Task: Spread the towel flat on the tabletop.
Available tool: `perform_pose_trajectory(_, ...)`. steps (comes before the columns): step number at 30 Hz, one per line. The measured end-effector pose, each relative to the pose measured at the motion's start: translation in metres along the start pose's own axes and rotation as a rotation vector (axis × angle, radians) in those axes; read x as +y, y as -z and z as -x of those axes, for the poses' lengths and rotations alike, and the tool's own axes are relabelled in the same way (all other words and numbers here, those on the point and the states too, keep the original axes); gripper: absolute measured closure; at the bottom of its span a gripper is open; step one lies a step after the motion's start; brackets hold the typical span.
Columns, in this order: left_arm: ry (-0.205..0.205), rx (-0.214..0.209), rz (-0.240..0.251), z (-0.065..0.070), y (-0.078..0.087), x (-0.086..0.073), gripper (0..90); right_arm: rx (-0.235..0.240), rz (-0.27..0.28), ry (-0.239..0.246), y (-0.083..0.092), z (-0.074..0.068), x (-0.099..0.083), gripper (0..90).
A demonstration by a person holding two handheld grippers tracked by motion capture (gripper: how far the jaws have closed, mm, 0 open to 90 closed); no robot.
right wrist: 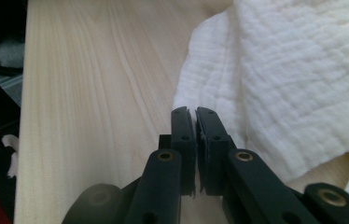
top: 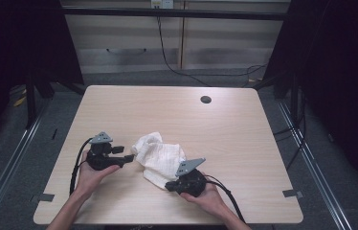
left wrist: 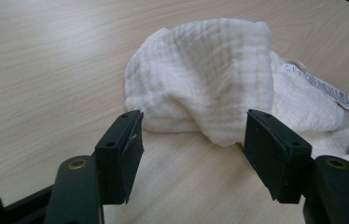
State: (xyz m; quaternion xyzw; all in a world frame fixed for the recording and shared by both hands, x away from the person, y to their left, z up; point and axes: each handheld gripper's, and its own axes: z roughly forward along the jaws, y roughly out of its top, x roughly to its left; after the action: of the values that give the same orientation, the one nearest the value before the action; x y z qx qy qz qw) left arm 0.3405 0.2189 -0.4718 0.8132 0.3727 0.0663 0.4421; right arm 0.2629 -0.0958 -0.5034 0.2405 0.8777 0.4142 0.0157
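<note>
A crumpled white cloth (top: 160, 155) lies on the wooden table (top: 167, 115), between my two grippers. My left gripper (top: 128, 157) rests to its left, pointing at it. In the left gripper view the gripper (left wrist: 196, 135) is open and the cloth (left wrist: 200, 79) bulges just ahead of the jaws, apart from the pads; a printed label (left wrist: 317, 86) is sewn on its right side. My right gripper (top: 171, 186) sits at the cloth's near edge. In the right gripper view it (right wrist: 193, 112) is shut, tips at the hem of the cloth (right wrist: 294, 79), with nothing seen between the pads.
A round cable hole (top: 206, 99) sits at the table's far right. Grey tape marks (top: 46, 197) are stuck near the front corners. Cabinets (top: 177, 38) and a hanging cable stand beyond the far edge. Bare wood spreads behind and right of the cloth.
</note>
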Motion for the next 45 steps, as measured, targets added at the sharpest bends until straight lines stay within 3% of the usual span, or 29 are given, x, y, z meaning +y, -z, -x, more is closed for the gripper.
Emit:
perform_pose_trajectory(5, 0.045, -0.013, 0.024, -0.003, 0.004, 0.001, 37.4, -0.004, 0.078, -0.031, 0.021, 0.005, 0.009, 87.0)
perform_pose_trajectory(12, 0.049, -0.006, 0.061, -0.004, 0.010, 0.003, 37.1, -0.052, 0.172, -0.019, 0.057, 0.017, 0.036, 87.2)
perform_pose_trajectory(24, 0.019, -0.014, 0.082, 0.000, 0.016, 0.009, 36.8, -0.138, 0.367, 0.029, 0.122, 0.024, 0.099, 87.3)
perform_pose_trajectory(29, 0.007, -0.035, 0.084, 0.005, 0.015, 0.011, 37.1, -0.170, 0.437, 0.039, 0.146, 0.026, 0.117, 87.3)
perform_pose_trajectory(32, -0.026, -0.066, 0.071, 0.013, 0.012, 0.012, 41.6, -0.195, 0.438, 0.018, 0.150, 0.036, 0.114, 87.2)
perform_pose_trajectory(36, -0.074, -0.109, 0.039, 0.023, 0.003, 0.012, 47.8, -0.225, 0.393, -0.041, 0.141, 0.054, 0.093, 87.2)
perform_pose_trajectory(39, -0.089, -0.148, 0.022, 0.028, -0.002, 0.011, 55.4, -0.241, 0.375, -0.088, 0.136, 0.067, 0.073, 87.2)
perform_pose_trajectory(43, -0.080, -0.175, -0.005, 0.035, -0.011, 0.010, 55.2, -0.261, 0.373, -0.142, 0.135, 0.077, 0.051, 87.2)
perform_pose_trajectory(45, -0.097, -0.186, -0.033, 0.041, -0.018, 0.009, 55.2, -0.269, 0.371, -0.160, 0.135, 0.080, 0.043, 87.2)
